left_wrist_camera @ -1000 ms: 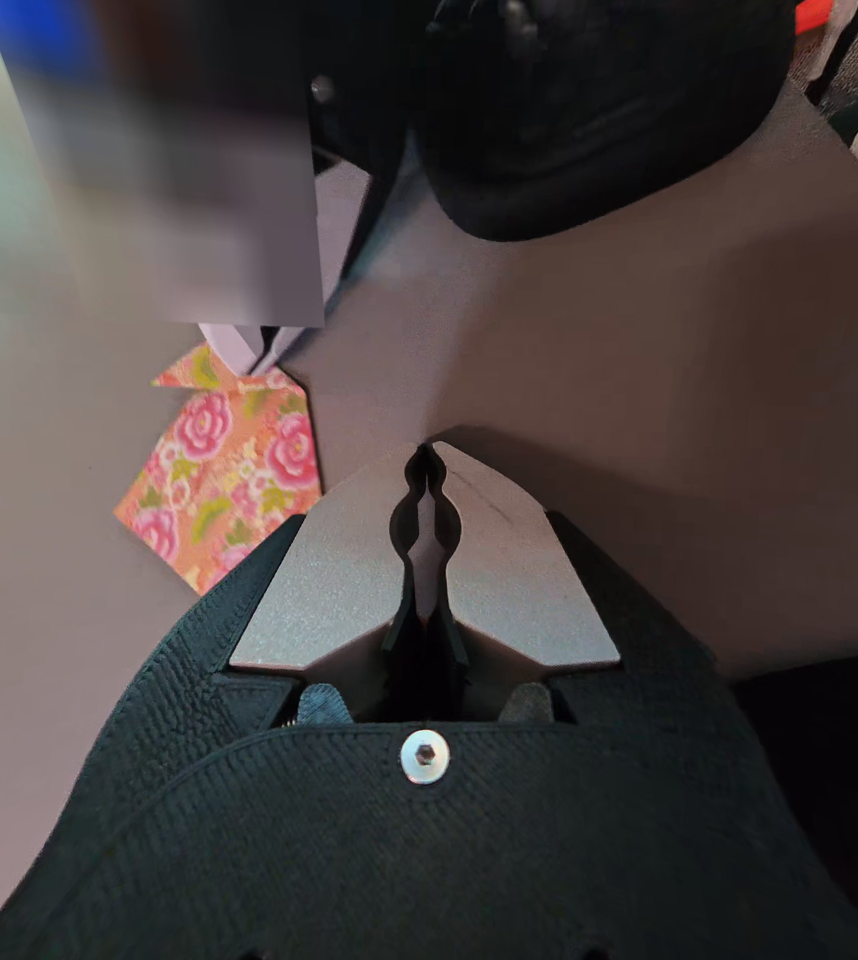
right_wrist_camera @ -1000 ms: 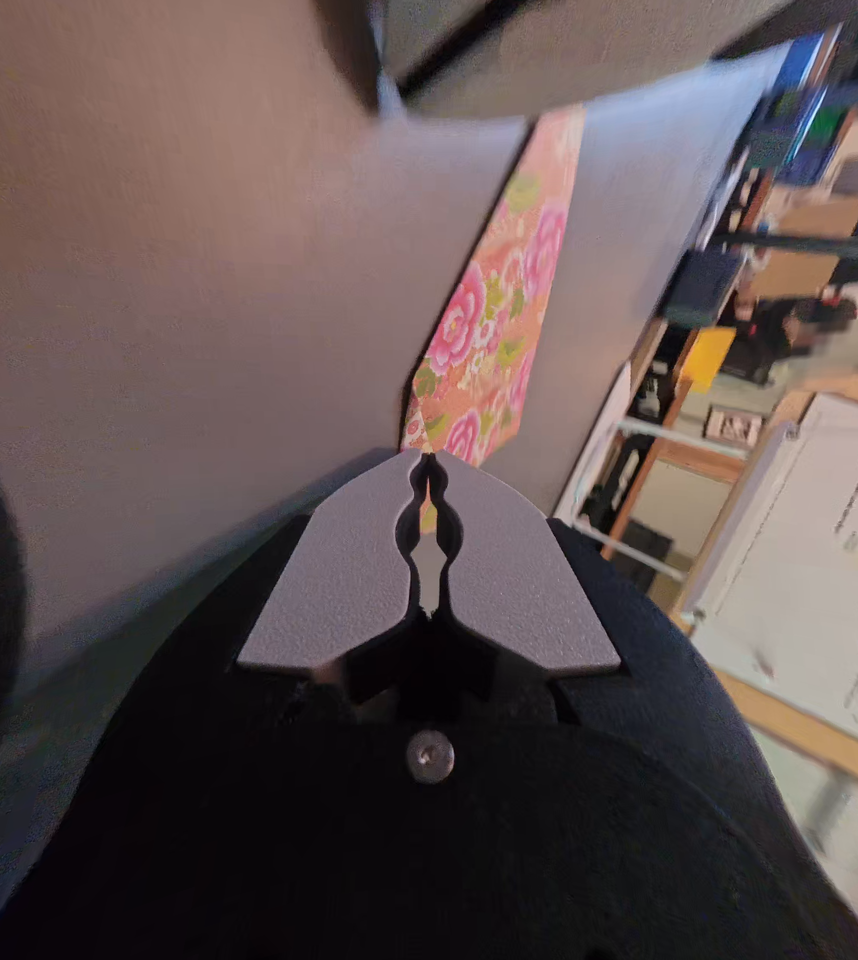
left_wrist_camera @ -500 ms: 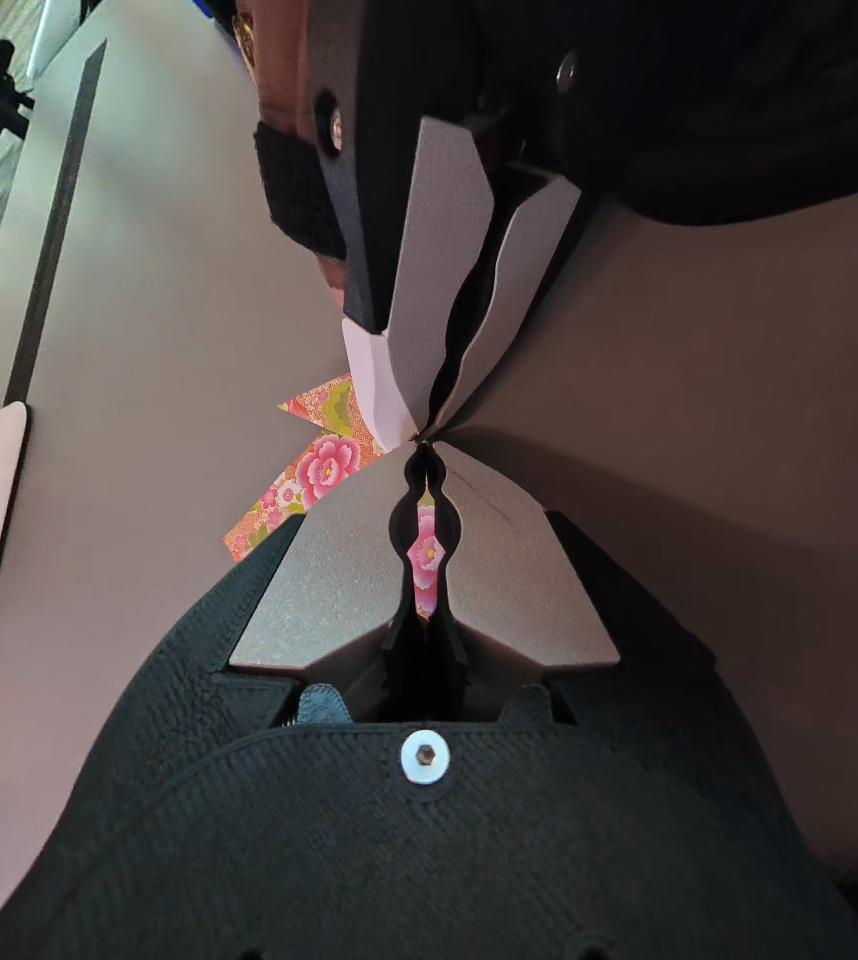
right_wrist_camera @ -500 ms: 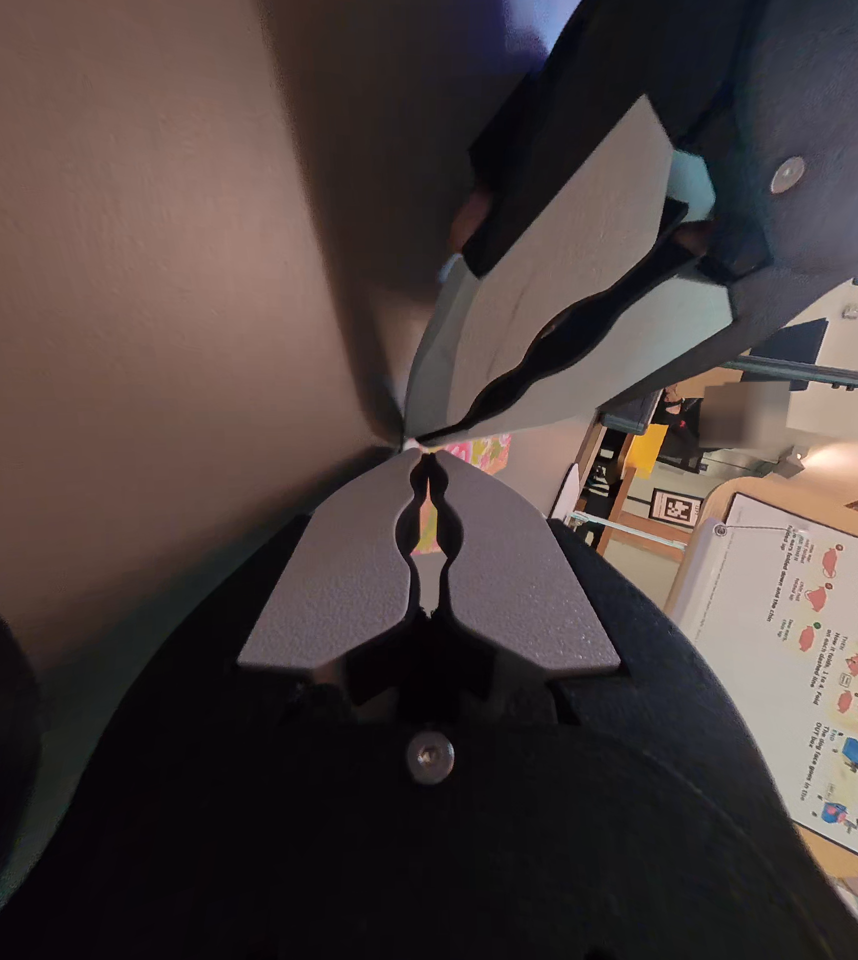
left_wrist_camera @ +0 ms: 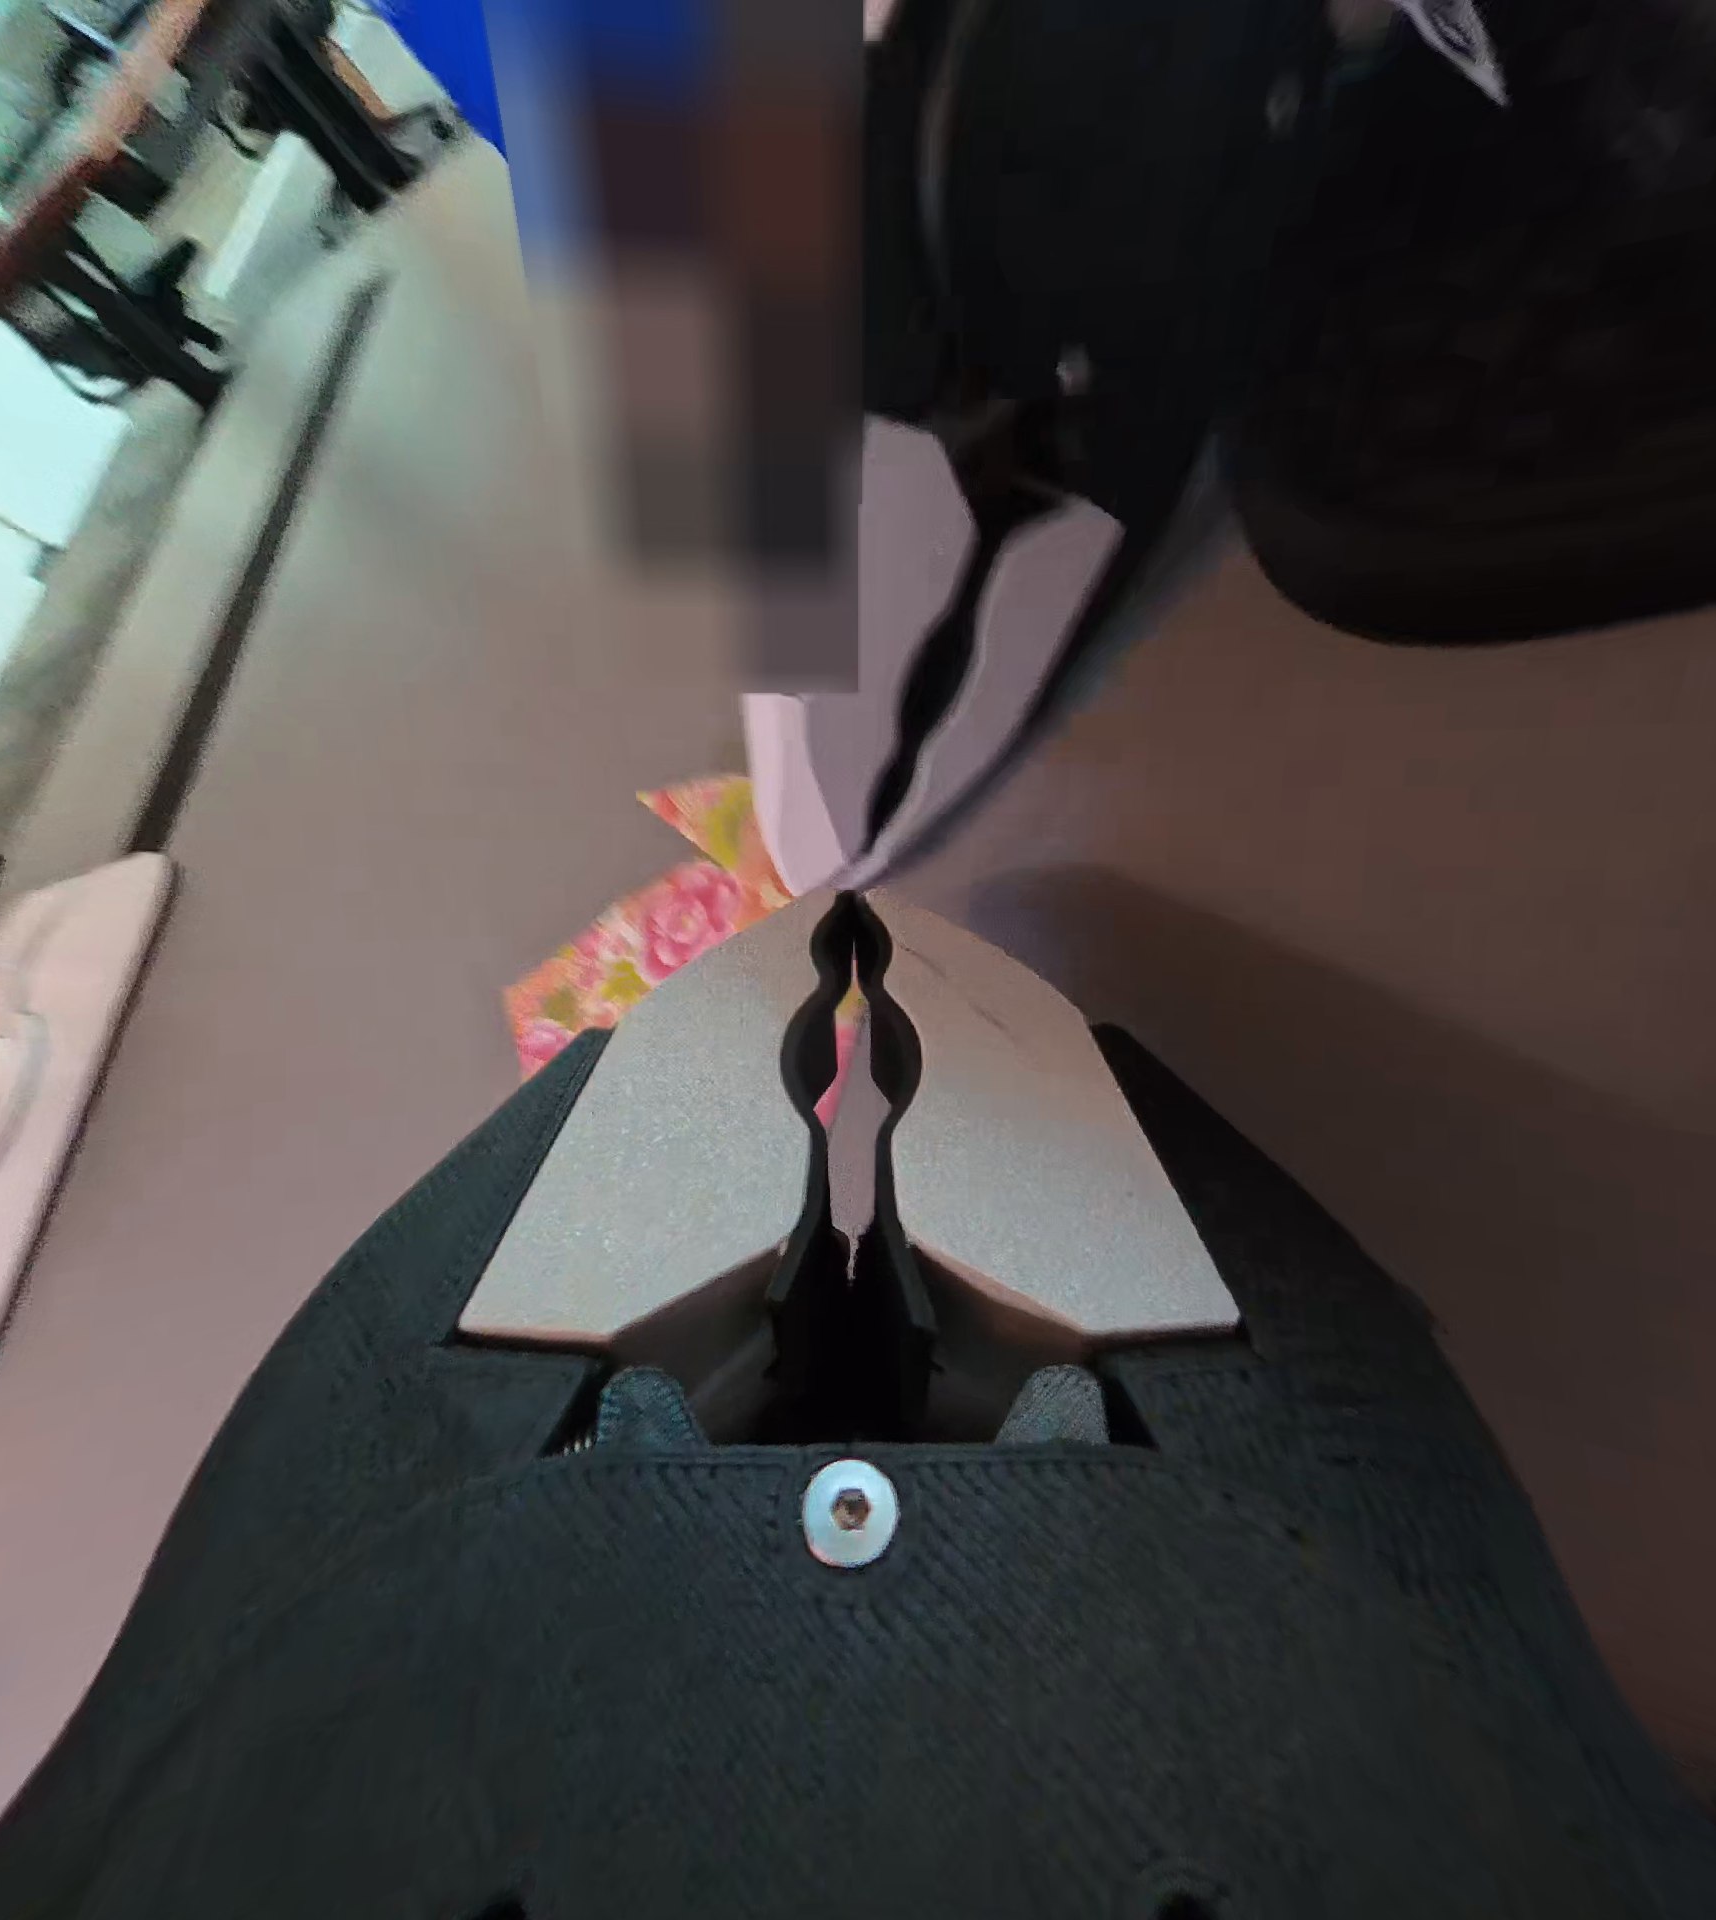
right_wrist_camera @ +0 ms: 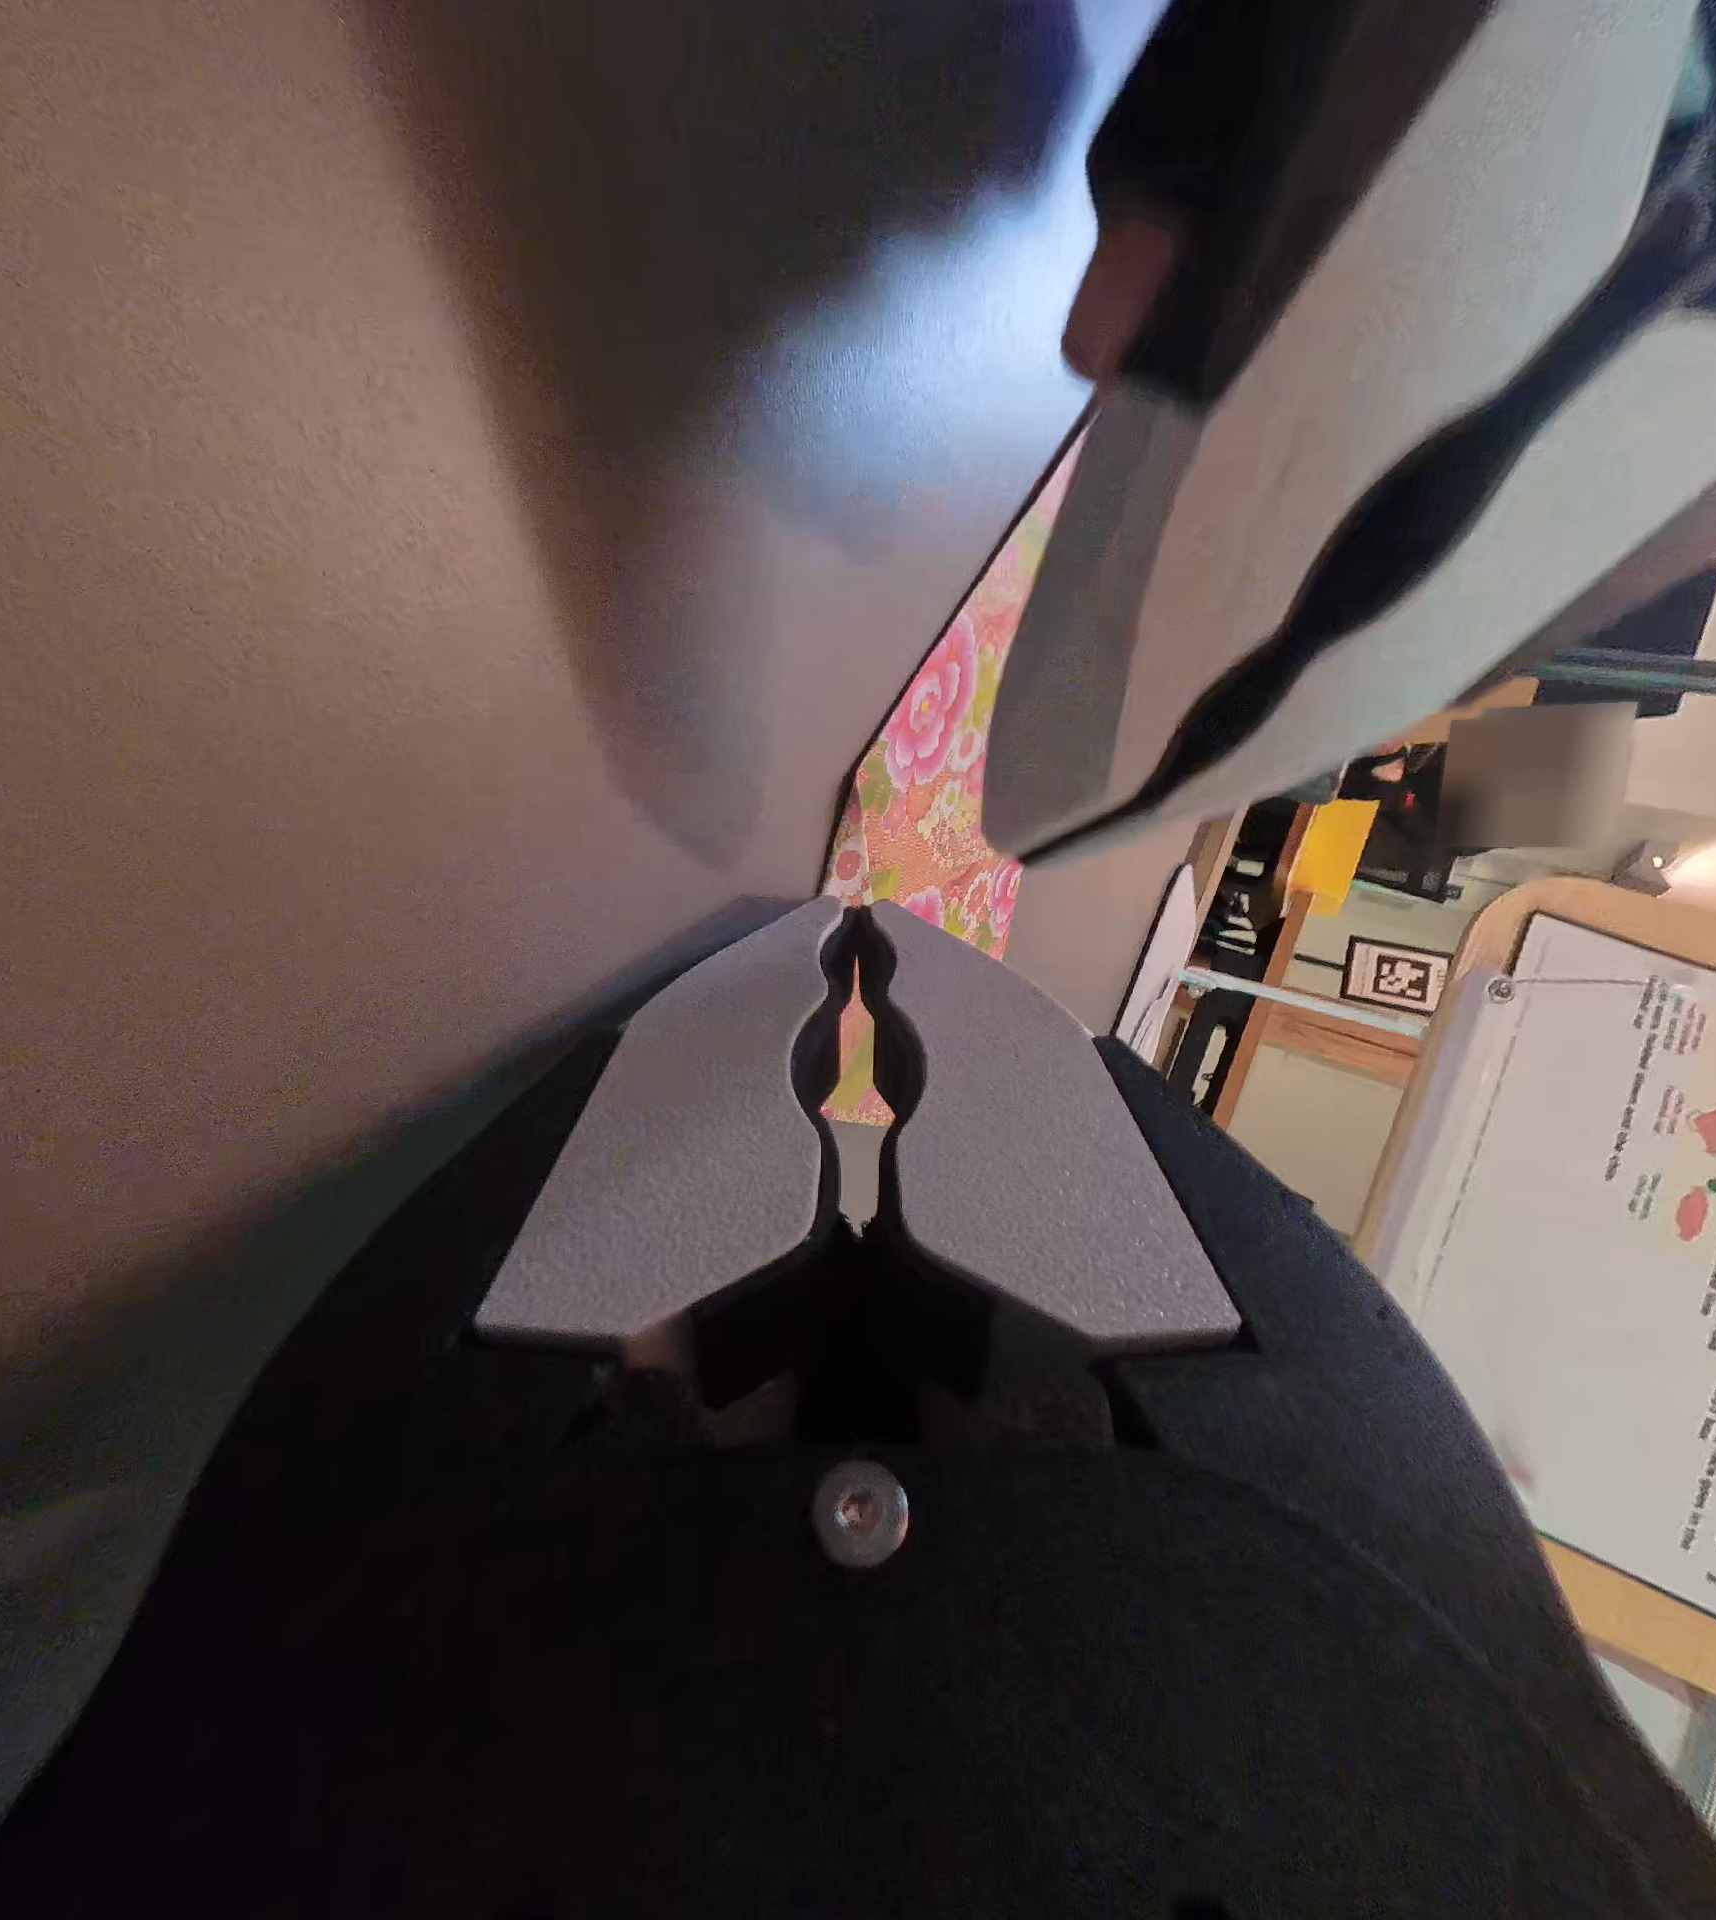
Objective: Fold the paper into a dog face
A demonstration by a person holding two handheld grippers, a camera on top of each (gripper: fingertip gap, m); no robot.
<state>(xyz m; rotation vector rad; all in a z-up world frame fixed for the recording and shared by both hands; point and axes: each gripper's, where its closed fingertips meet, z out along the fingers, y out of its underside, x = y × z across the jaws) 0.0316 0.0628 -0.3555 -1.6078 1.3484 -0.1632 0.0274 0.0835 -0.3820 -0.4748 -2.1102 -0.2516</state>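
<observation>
The pink and orange floral paper [left_wrist_camera: 667, 930] lies flat on the brown table [left_wrist_camera: 366, 935], mostly hidden under the two grippers. My left gripper [left_wrist_camera: 849, 914] is shut, with its tips over the paper's right part; paper shows through the gap between its fingers. My right gripper [left_wrist_camera: 849, 883] comes in from above, shut, nearly tip to tip with the left. In the right wrist view my right gripper [right_wrist_camera: 856, 914] is shut with its tips at the paper's [right_wrist_camera: 937, 790] near edge. The left gripper [right_wrist_camera: 1015, 836] hangs shut just above the paper.
A pale pad [left_wrist_camera: 2, 1091] lies at the table's left edge. A wooden-framed board with an illustrated sheet [right_wrist_camera: 1612, 1247] stands beyond the table on the right. Shelving and furniture [right_wrist_camera: 1301, 935] are behind it. A person's finger [right_wrist_camera: 1114, 291] shows on the left gripper.
The left gripper swung over the paper and met the right gripper tip to tip. Since half a second ago the left gripper has drawn slightly up and away, uncovering more paper in the right wrist view.
</observation>
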